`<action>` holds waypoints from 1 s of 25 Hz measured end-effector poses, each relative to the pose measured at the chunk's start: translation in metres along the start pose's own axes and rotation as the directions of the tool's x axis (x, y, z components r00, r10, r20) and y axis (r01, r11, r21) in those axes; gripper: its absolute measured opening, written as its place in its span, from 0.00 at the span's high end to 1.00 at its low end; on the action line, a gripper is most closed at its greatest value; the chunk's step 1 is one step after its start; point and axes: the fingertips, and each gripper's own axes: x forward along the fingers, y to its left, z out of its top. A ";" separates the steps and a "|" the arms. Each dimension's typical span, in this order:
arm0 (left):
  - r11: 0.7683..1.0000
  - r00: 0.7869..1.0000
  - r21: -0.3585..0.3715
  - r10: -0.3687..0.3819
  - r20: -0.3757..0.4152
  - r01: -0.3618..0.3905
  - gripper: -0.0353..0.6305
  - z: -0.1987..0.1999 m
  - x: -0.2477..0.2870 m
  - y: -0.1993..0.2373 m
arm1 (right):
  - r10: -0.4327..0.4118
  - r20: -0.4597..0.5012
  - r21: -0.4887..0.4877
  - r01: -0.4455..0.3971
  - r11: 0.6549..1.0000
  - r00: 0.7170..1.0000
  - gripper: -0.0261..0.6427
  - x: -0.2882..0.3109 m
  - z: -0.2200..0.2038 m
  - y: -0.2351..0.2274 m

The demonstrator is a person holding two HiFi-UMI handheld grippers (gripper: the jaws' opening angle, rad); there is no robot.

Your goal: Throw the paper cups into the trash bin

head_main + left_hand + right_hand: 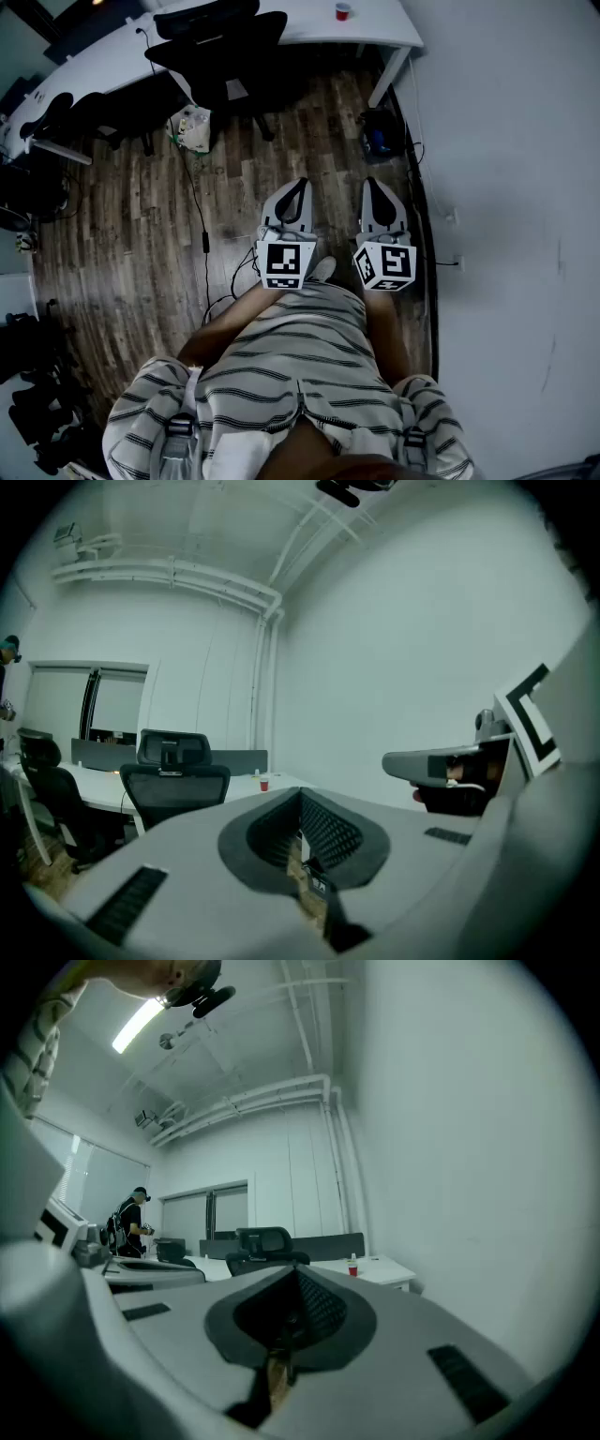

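A small red paper cup (pixel 343 11) stands on the white desk (pixel 309 23) at the far end of the room, also seen from the left gripper view as the cup (pixel 263 784) and from the right gripper view as the cup (pixel 352 1267). My left gripper (pixel 297 185) and right gripper (pixel 372 184) are held side by side in front of my striped shirt, far from the desk. Both point level toward it. The left gripper (pixel 300 793) is shut with nothing in it. The right gripper (pixel 298 1270) is also shut and empty.
A black office chair (pixel 220 47) stands before the desk. A pale bag (pixel 192 128) lies on the wood floor, and a dark container with blue inside (pixel 378 139) sits by the desk leg. Cables run across the floor. A white wall (pixel 506 187) runs along the right. A person (pixel 131 1222) stands far left.
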 end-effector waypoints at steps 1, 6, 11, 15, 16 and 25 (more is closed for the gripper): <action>1.000 1.000 0.006 0.000 0.007 0.000 0.91 0.002 0.000 -0.002 | 0.007 0.002 -0.006 -0.007 1.000 1.000 0.93 0.000 0.001 0.000; 1.000 0.999 0.016 -0.013 0.038 0.012 0.91 0.012 0.004 -0.013 | 0.024 0.017 -0.022 -0.023 0.999 1.000 0.94 -0.002 0.005 -0.002; 1.000 0.999 0.008 -0.020 0.037 0.020 0.91 0.011 0.012 -0.022 | 0.043 0.040 0.001 -0.043 0.999 0.998 0.94 -0.001 0.008 -0.013; 1.000 0.999 -0.006 -0.029 0.029 0.029 0.91 0.009 0.024 -0.029 | 0.068 0.039 -0.012 -0.068 0.998 0.997 0.94 0.003 0.007 -0.020; 0.999 0.999 -0.008 -0.033 0.026 0.033 0.91 0.008 0.027 -0.031 | 0.075 0.039 -0.012 -0.075 0.997 0.996 0.93 0.004 0.007 -0.022; 0.999 0.999 0.014 -0.034 0.031 0.034 0.91 0.009 0.064 -0.065 | 0.101 0.043 -0.028 -0.100 0.995 0.994 0.94 0.014 0.004 -0.063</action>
